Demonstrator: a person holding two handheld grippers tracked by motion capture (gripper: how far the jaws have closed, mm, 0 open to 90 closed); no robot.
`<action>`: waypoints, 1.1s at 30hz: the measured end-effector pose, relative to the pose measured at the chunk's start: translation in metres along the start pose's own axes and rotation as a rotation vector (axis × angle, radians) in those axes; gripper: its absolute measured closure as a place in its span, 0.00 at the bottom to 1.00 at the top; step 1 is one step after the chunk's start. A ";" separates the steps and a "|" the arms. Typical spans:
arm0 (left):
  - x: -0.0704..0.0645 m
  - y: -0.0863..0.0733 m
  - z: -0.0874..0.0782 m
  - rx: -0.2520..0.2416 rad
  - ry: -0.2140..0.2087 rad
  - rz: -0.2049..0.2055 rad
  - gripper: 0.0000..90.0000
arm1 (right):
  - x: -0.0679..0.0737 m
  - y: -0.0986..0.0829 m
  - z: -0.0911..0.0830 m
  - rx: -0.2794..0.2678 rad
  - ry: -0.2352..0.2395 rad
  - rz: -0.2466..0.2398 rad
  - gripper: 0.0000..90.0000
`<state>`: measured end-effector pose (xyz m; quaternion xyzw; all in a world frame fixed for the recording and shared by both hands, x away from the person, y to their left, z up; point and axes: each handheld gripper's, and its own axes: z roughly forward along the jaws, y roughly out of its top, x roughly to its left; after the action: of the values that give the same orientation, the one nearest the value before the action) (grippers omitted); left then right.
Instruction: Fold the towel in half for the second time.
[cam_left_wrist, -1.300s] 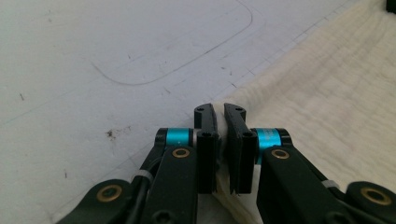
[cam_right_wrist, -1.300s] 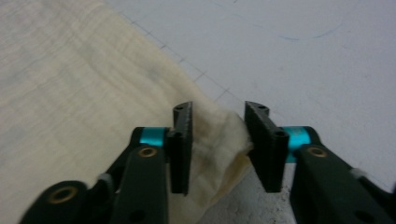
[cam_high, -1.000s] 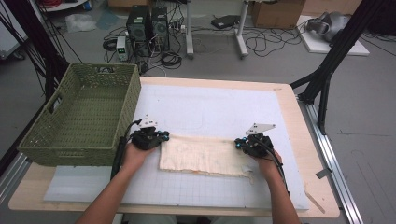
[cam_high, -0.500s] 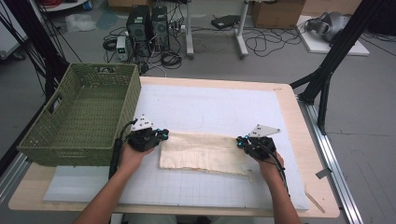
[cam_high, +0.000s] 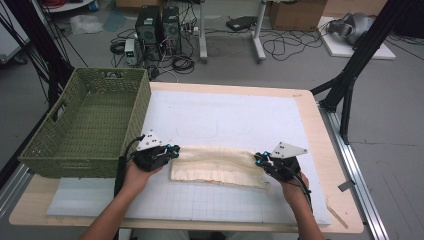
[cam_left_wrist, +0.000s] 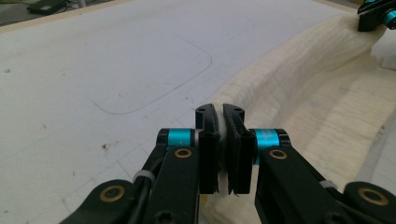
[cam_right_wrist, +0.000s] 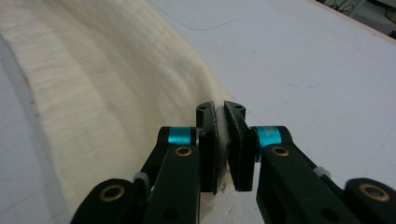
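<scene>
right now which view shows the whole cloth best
The high view: the cream cloth lies there end to end between both tools. The left gripper view and right gripper view show close partial folds.

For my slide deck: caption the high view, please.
Left gripper and right gripper pinch opposite ends of a cream cloth beside a green basket.

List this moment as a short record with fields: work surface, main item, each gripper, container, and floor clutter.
surface: white mat on a wooden table
main item: cream cloth, lying flat between the two grippers
left gripper: shut on the cloth's left end, cloth pinched between its fingers
right gripper: shut on the cloth's right end
container: green basket, at the table's left edge, nothing visible inside
floor clutter: computer towers, cables, cardboard box
</scene>
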<state>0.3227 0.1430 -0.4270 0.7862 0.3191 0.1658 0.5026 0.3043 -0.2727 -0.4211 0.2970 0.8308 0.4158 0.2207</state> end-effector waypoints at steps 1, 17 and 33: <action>-0.002 -0.001 -0.001 0.002 0.000 0.006 0.93 | 0.002 -0.001 -0.002 -0.001 0.004 -0.003 0.93; -0.015 -0.015 -0.012 0.015 -0.035 0.016 0.91 | 0.019 -0.018 -0.015 -0.012 0.032 -0.005 0.93; -0.014 0.006 -0.030 -0.113 -0.012 -0.078 0.54 | 0.033 -0.026 -0.027 0.012 0.062 -0.046 0.93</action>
<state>0.2970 0.1527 -0.4075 0.7445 0.3366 0.1593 0.5541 0.2562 -0.2780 -0.4318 0.2661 0.8463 0.4146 0.2023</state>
